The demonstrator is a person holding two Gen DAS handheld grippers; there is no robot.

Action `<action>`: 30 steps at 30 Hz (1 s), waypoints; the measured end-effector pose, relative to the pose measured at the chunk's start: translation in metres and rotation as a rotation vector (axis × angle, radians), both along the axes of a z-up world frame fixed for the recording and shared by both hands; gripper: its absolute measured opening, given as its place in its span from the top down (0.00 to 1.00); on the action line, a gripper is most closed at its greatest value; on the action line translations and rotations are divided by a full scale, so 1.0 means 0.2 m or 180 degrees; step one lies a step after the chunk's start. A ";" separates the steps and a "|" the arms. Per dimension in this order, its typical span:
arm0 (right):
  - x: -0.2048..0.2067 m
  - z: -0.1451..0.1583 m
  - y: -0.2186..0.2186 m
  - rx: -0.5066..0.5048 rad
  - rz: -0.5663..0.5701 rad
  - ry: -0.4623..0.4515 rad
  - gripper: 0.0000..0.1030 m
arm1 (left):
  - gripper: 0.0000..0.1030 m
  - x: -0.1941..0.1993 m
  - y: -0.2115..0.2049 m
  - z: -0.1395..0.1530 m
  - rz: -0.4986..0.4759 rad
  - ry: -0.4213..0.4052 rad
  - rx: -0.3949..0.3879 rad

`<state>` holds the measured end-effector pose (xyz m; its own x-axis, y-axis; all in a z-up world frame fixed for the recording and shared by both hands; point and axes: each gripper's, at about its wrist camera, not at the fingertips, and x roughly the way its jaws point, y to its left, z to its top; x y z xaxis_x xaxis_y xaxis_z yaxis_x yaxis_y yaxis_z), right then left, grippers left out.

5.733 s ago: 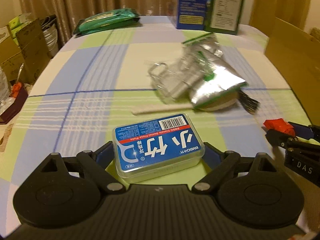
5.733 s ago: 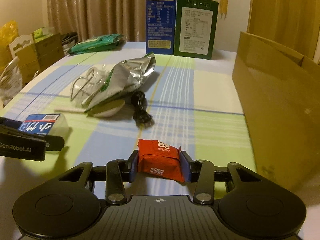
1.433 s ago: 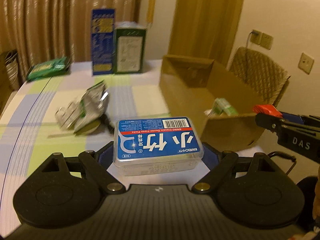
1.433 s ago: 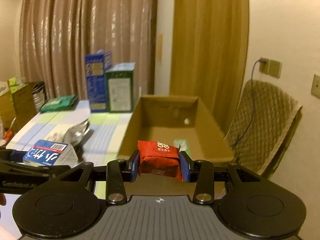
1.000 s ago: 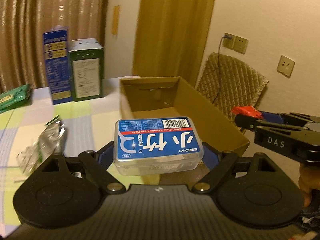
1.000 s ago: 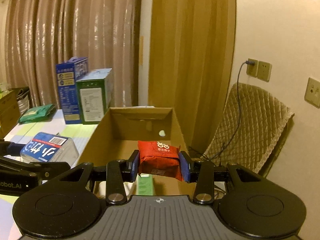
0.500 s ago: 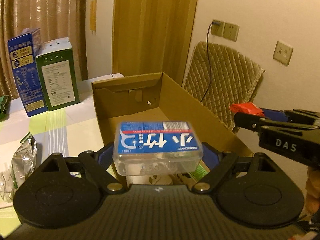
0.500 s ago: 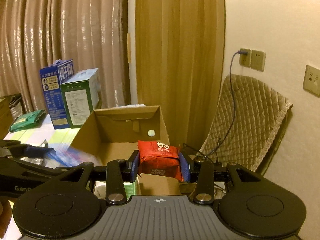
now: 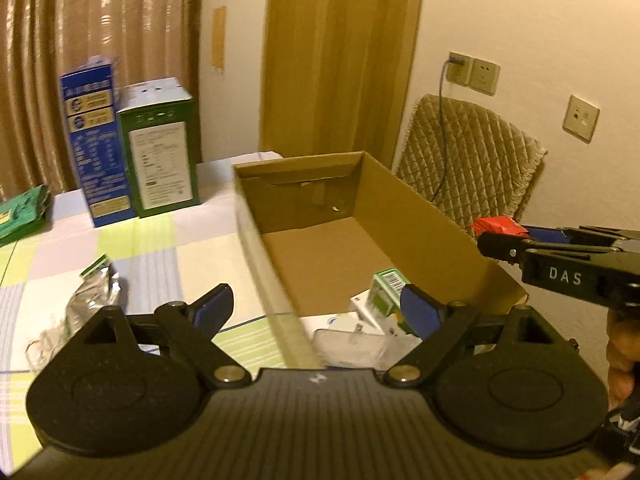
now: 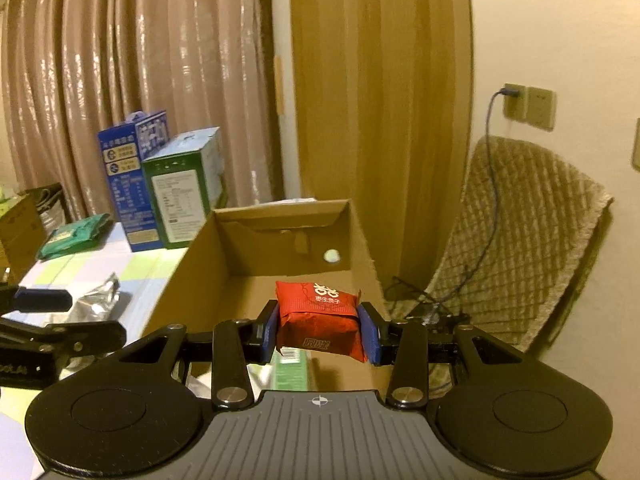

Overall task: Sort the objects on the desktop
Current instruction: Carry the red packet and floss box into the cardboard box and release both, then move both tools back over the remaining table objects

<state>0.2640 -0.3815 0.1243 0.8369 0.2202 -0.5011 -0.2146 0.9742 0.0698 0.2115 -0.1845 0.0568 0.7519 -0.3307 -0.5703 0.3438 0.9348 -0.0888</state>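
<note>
Left gripper [image 9: 316, 310] has its fingers spread wide with nothing between them, over the near end of the cardboard box [image 9: 424, 216]. A clear plastic case [image 9: 348, 346] lies just below in the box, blurred, probably the floss case. Right gripper [image 10: 319, 330] has its fingers clamped on the red snack packet [image 10: 318, 320], held above the box's near right part.

To do the drop well: keep the packet over the box floor, clear of the right wall, lower a little, then part the fingers; it is light and should fall flat.

Inside the box: a green carton [image 9: 386, 294] and a white item beside it, at the near end. On the surface: silver foil bag [image 9: 94, 300], blue carton [image 9: 94, 144], green carton box [image 9: 162, 148], green pouch [image 9: 20, 216]. Quilted chair [image 9: 468, 164] behind. Left gripper sits close to the right; mind a clash.
</note>
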 end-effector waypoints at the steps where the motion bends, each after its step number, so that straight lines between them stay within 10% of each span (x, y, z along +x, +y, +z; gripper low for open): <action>1: 0.01 0.00 0.01 0.0028 0.0032 0.0012 0.62 | 0.15 -0.01 0.02 0.00 0.0029 -0.0002 -0.0019; 7: 0.07 0.02 0.07 0.0156 0.0201 0.0042 0.37 | 0.15 -0.05 0.13 0.00 0.0190 0.0002 -0.0056; 30: -0.28 0.20 0.32 0.0288 0.0464 -0.0127 0.24 | 0.15 -0.34 0.63 -0.06 0.0623 0.0060 0.0050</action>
